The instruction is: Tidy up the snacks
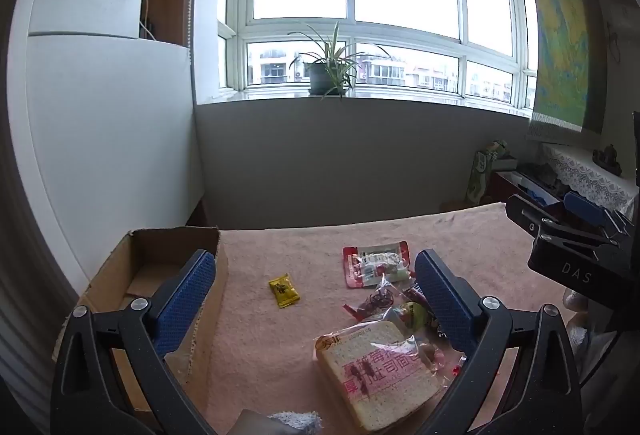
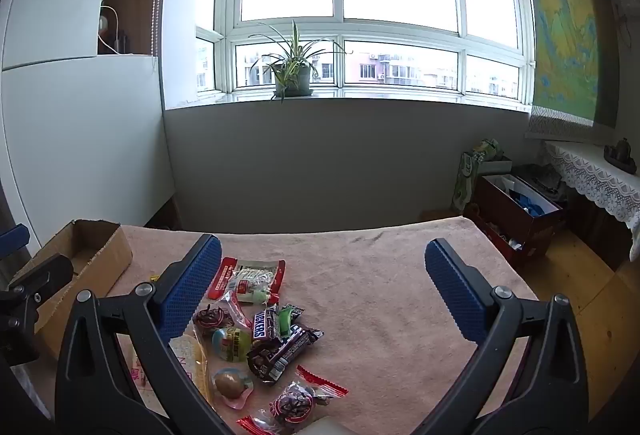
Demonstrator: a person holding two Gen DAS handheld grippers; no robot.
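Observation:
Snacks lie scattered on a pink cloth-covered table (image 1: pixel 320 243). In the left wrist view a wrapped bread slice (image 1: pixel 376 379) lies near the front, a small yellow packet (image 1: pixel 284 291) in the middle, a red-edged packet (image 1: pixel 376 263) behind it. My left gripper (image 1: pixel 316 275) hovers open above them, nothing between its blue pads. In the right wrist view a Snickers bar (image 2: pixel 264 323), a dark chocolate bar (image 2: pixel 280 355), the red-edged packet (image 2: pixel 250 279) and clear-wrapped sweets (image 2: pixel 296 401) lie at lower left. My right gripper (image 2: pixel 324 263) stands open and holds nothing.
An open cardboard box (image 1: pixel 152 275) sits at the table's left edge, also the cardboard box (image 2: pixel 80 255) in the right wrist view. The right gripper's body (image 1: pixel 576 247) shows at the right. A potted plant (image 2: pixel 294 75) stands on the windowsill. A box (image 2: pixel 520 211) sits on the floor at right.

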